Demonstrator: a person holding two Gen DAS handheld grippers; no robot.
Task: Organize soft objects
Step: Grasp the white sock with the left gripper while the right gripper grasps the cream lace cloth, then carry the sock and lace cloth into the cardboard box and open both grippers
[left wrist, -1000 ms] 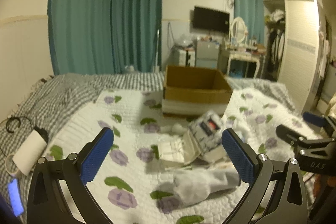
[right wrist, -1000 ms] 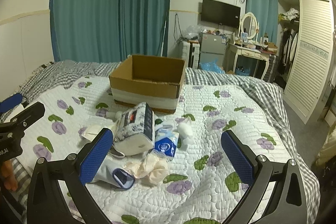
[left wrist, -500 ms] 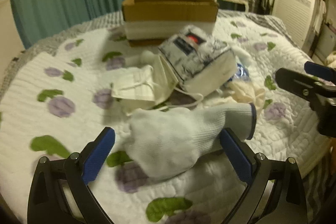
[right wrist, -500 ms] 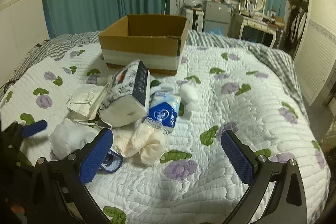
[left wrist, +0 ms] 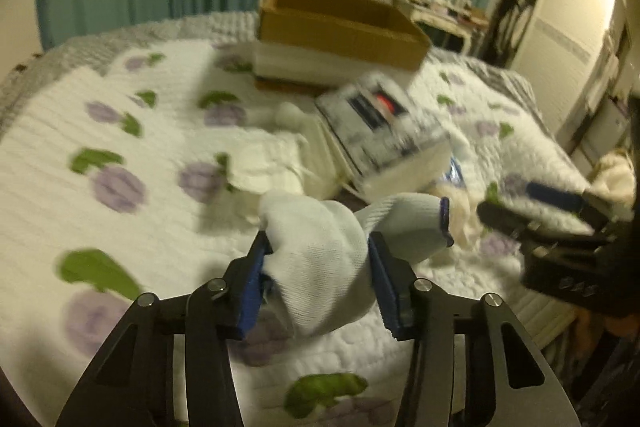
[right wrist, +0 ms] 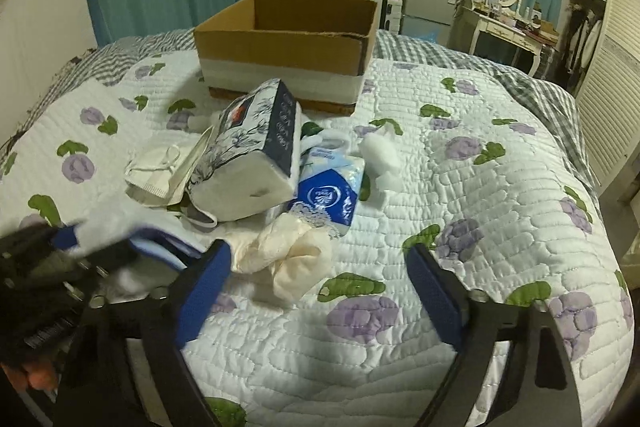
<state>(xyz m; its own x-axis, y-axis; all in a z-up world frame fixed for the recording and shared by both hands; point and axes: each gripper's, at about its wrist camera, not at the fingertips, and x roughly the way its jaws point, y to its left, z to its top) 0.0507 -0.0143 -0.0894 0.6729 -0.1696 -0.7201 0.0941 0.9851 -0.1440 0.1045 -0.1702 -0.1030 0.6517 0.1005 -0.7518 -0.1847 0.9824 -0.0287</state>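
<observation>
- The left gripper point(left wrist: 318, 259) has its two blue pads pressed into the toe end of a white sock point(left wrist: 320, 251), clamped on it at the near edge of the bed; the cuff end with its dark trim sticks out to the right, loose.
- The right gripper point(right wrist: 318, 291) hangs over the quilt point(right wrist: 460, 195) with its fingers wide apart and nothing between them, just right of the pile.
- The cardboard box point(right wrist: 288, 39) sits at the far side of the bed with its top open; I take it as the place the soft things go.
- Between sock and box lies the rest of the pile: a tissue pack point(right wrist: 248, 155) leaning up, a blue-and-white packet point(right wrist: 330, 191) to its right, a cream crumpled cloth point(right wrist: 288, 255) nearest, a face mask point(right wrist: 160, 171) to the left, and a small white wad point(right wrist: 378, 151) further right.
- To do this well, I'd say lift the sock high before carrying it far, so the dangling cuff clears the tissue pack and does not drag the mask straps along.
- The grip looks bunched but full; a soft knit can slip, so keep the squeeze steady and move smoothly.
- Release only once the sock is well over the box opening, past the near wall.
- The free gripper could line up on the cream cloth meanwhile, keeping clear of the other's path.
</observation>
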